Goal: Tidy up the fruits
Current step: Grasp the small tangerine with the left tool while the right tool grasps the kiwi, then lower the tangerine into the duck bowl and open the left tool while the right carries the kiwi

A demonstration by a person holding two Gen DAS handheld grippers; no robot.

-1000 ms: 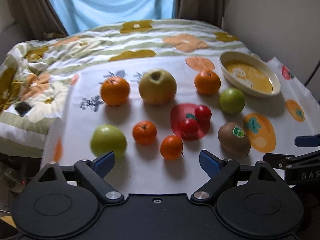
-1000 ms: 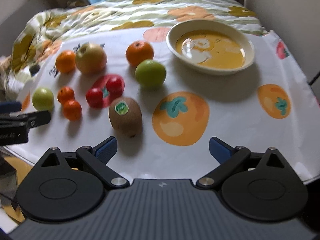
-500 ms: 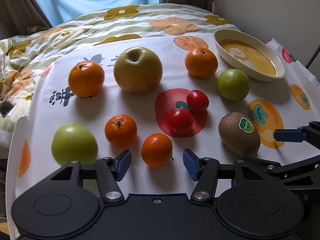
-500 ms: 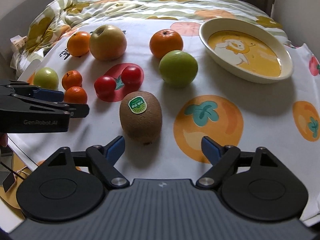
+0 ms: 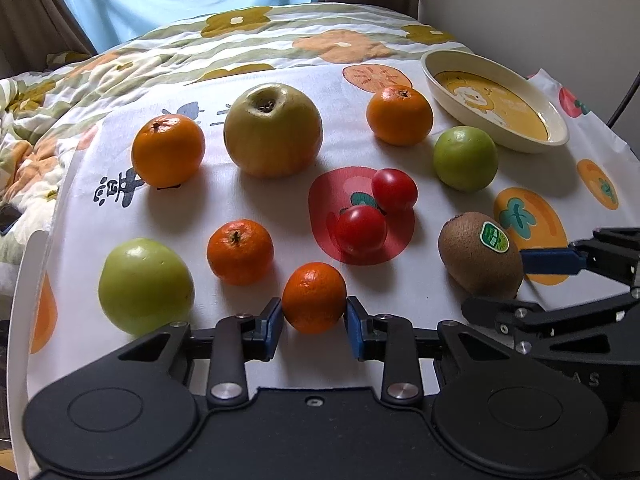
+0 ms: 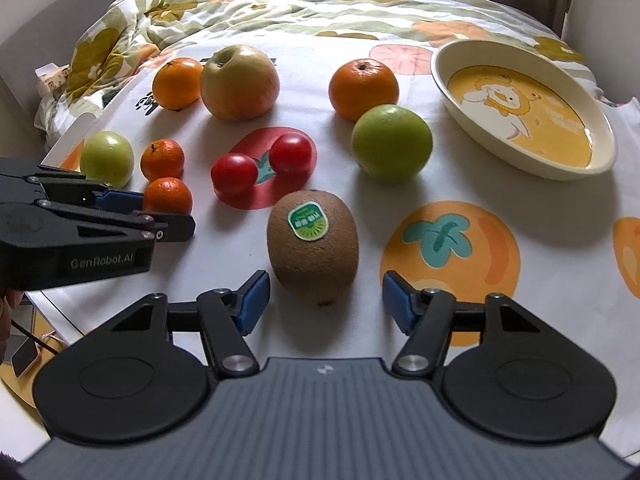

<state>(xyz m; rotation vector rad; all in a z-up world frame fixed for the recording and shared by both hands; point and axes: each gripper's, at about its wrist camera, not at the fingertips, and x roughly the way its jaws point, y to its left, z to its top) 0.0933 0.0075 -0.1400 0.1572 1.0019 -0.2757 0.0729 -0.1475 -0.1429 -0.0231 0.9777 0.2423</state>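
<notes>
Left gripper [image 5: 315,316]: my jaws sit narrow around the nearest mandarin [image 5: 314,297], both blue pads at or just off its skin at 9 and 3 o'clock, fruit resting on the printed tablecloth [image 5: 248,200]; I can't tell a firm clamp yet. Right gripper [image 6: 325,300]: jaws wide, the kiwi [image 6: 313,250] dead ahead at 12 o'clock, just beyond the tips, long axis running roughly along my fingers, label up; the oval dish [image 6: 600,128] lies at 1 o'clock. Against half a second ago, my left jaws have narrowed and advanced onto the mandarin, and my right has crept nearer the kiwi.
</notes>
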